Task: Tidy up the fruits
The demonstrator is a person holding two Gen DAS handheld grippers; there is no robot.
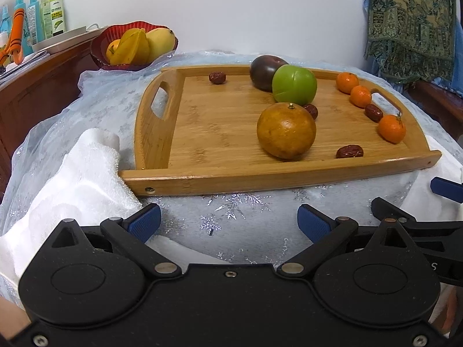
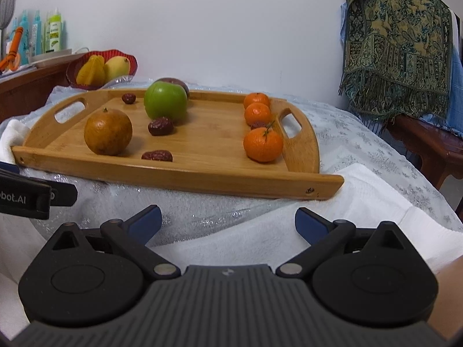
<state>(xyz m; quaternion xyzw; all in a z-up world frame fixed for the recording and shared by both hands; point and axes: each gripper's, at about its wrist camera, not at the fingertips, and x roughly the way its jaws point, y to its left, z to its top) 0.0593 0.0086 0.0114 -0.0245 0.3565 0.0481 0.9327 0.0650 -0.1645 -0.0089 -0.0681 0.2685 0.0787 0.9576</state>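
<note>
Smooth round fruits dot slatted bamboo tray [image 1: 162, 141].

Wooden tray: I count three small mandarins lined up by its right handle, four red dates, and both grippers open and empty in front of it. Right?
Not quite: the wooden tray holds five red dates, not four; the left wrist view shows all of them. The rest stands.
</note>
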